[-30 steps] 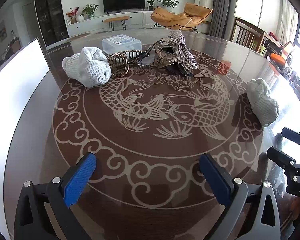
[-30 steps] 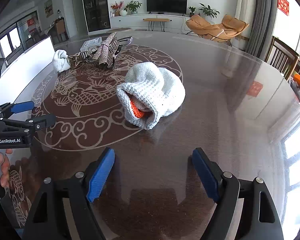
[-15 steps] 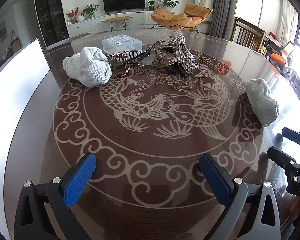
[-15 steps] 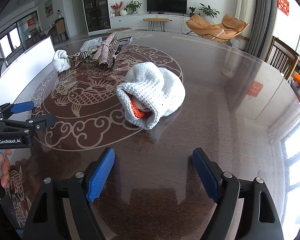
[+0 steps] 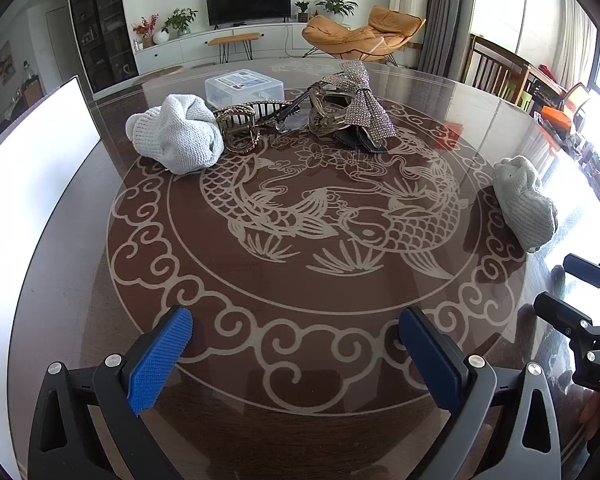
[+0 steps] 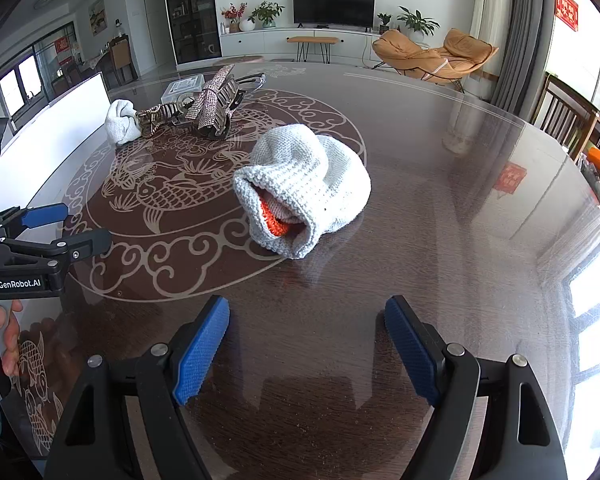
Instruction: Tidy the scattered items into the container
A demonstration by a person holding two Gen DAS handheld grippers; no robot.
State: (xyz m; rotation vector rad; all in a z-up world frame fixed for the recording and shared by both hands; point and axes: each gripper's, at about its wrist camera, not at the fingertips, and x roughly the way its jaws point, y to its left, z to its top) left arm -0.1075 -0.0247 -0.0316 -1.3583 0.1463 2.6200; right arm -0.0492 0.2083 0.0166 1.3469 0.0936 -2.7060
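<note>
Both claws are spread and carry nothing: your left claw (image 5: 296,356) hovers over the near scrollwork of the table (image 5: 300,432), your right claw (image 6: 306,346) over bare wood at the near edge.

Nearest item: the grey knit hat (image 6: 304,192), straight ahead of the right claw, lying slumped on the table with an orange lining showing at its mouth. Recommendation: take it first. Pinch a thick fold at the rolled brim, not the thin crown, so it lifts as one bundle.

Further off, on the left side: a second knit hat (image 5: 176,136), touching a gold hair claw clip (image 5: 238,128), beside a rhinestone bow clip (image 5: 360,108) tangled with other clips. Separate these before lifting.

Farthest: the clear lidded container (image 5: 242,86), just behind that cluster. Its lid appears closed; that looks like a job to do before any drop.
</note>
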